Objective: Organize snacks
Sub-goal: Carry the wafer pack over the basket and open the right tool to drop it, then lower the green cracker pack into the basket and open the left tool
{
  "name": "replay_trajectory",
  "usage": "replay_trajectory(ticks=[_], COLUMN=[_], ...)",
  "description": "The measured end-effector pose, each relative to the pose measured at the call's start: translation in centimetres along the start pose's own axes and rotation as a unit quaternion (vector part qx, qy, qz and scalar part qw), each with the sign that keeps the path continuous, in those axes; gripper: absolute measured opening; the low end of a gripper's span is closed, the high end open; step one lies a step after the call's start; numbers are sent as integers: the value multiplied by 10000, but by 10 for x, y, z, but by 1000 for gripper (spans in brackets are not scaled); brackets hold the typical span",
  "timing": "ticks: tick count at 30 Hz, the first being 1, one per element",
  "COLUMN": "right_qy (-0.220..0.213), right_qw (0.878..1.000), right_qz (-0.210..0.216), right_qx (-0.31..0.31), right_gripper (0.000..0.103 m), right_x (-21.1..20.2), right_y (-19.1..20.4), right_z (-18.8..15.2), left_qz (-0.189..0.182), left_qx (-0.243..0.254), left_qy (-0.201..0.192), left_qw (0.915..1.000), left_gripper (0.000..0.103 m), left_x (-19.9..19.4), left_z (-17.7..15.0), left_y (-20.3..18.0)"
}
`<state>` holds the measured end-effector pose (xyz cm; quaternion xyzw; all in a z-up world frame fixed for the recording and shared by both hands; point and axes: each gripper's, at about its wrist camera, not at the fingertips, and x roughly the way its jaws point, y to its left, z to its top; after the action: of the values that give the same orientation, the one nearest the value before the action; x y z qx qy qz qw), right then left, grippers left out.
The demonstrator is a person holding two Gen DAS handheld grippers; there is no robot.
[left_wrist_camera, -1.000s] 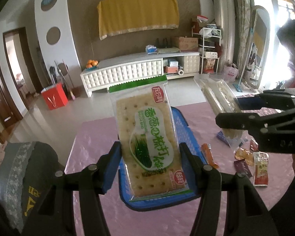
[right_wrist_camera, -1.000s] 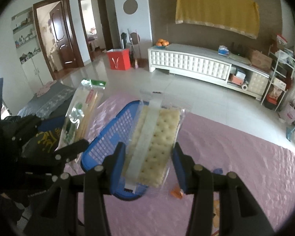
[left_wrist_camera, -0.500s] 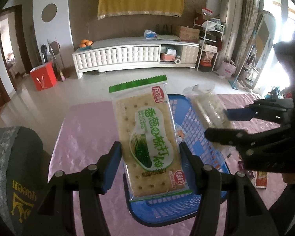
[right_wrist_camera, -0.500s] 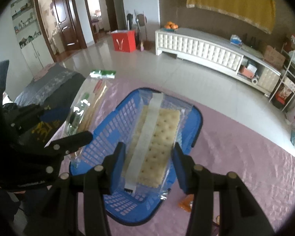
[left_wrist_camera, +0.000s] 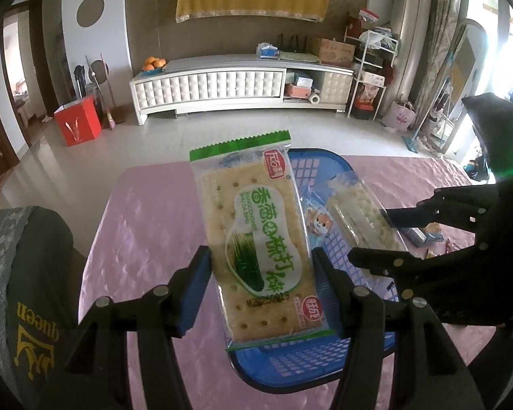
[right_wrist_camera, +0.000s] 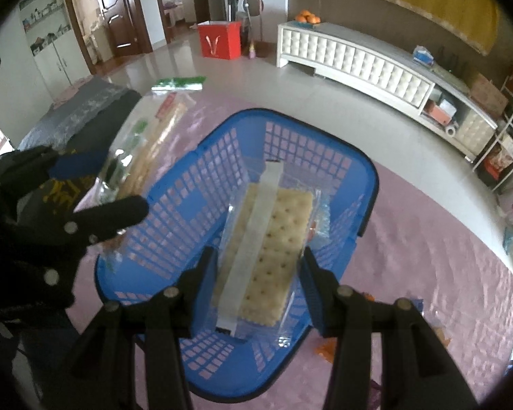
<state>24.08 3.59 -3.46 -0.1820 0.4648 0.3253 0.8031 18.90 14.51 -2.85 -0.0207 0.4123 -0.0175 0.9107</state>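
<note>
Over one blue basket (right_wrist_camera: 366, 184), two grippers apparently clamp two cracker packets (left_wrist_camera: 260, 239).

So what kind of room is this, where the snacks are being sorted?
Most likely a home living room. A long white cabinet stands against the far wall with a bowl of oranges on top, a pink cloth covers the table, and wooden doors open onto other rooms.
</note>
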Motion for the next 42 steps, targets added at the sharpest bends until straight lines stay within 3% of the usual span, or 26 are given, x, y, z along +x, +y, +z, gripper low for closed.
replay_trajectory(ticks=[3,6,7,23,31,42], right_qy=[15,-67,-97,-836,-728,-453], right_qw=[9999,9997,9996,9937,9922,9917], right_qz=[-101,-228,-236,-555,-715,-762], right_qx=[-49,88,129,509,714,929], right_gripper=[59,88,90,91,91,91], right_x=[0,-5,-7,-41,-25,5], right_y=[2,-1,-2,-10,-29,-41], right_z=[-5,-7,-7,-11,-6,-14], left_qz=[22,36,40,-104,-282,-205], left_qx=[17,59,64,268,338,244], left_qy=[34,71,78,195,634,1307], left_qw=[10000,10000,9999,9994,9970,9909], left_gripper=[56,56,56,56,56,57], left_x=[1,0,0,7,43,91], left_z=[3,3,2,10,12,-4], left_y=[-3,-6,-6,-9,-7,-6])
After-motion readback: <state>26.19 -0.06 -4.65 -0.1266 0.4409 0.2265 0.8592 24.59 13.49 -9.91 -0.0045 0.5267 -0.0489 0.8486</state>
